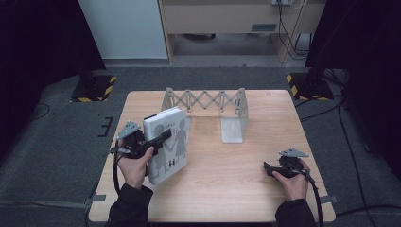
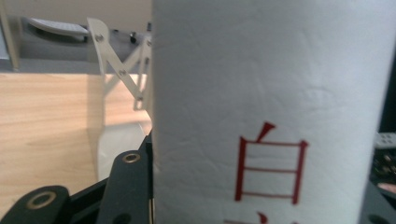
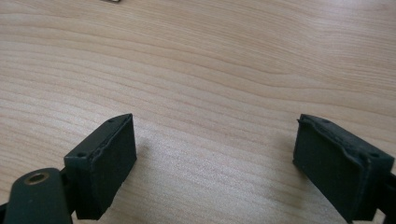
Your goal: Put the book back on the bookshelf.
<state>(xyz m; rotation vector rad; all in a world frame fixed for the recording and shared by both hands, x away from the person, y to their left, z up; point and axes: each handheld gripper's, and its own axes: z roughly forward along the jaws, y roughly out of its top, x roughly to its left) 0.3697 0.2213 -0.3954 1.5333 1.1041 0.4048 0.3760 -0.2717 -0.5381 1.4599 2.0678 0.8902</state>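
Wooden table (image 1: 222,165) under me; my left gripper (image 1: 158,138) clamps the white book (image 1: 166,142) by its spine, raised at the table's left side. My right gripper (image 1: 267,169) hangs spread wide, nothing between.

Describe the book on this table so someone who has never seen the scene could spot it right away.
Start at the wooden table and look to its left side, in front of the white expanding rack. The book is there, held tilted between the jaws of the left gripper. Its white cover carries grey child silhouettes, and its spine has red characters.
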